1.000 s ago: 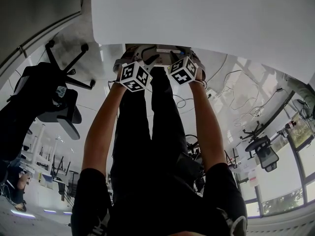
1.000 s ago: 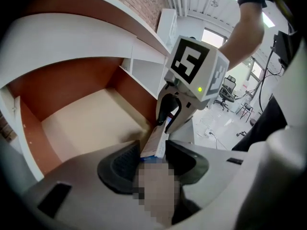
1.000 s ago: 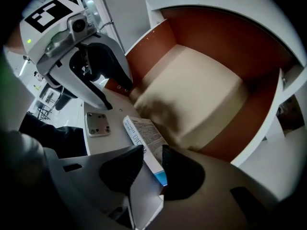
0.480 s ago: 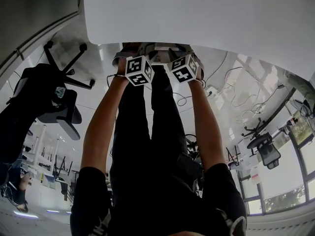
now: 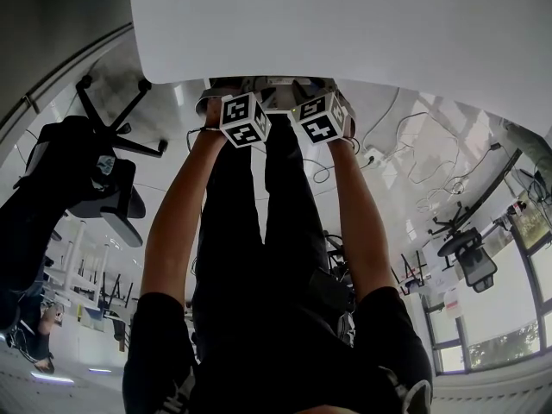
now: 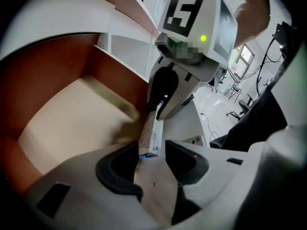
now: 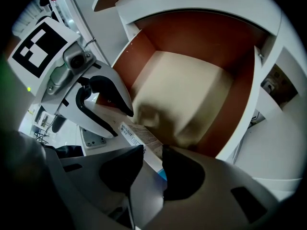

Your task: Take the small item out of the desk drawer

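In the left gripper view, the left gripper had its jaws drawn in on the near end of the small box. The box stood at about 6 o'clock and ran up toward 12 o'clock. The open drawer, with brown walls and a pale floor, lay at 9 to 10 o'clock. No other item showed on the part of its floor in sight. The box hung in the air in front of the drawer mouth and was not resting on the floor.

In the right gripper view, the right gripper was likewise clenched on the opposite end of the same box. The left gripper sat at 9 o'clock and the drawer at 1 o'clock. From the head view both grippers were tucked at 12 o'clock, just under the edge of the white desk top.

By my reading the step in hand was the lift-out: the item was already grasped and clear of the drawer floor. The next move would call for drawing both grippers back together toward the person, or for one to let go so that the other carried the box alone.

Counted, there were one small box, one open drawer, one desk top and two grippers, each gripper with one marker cube.
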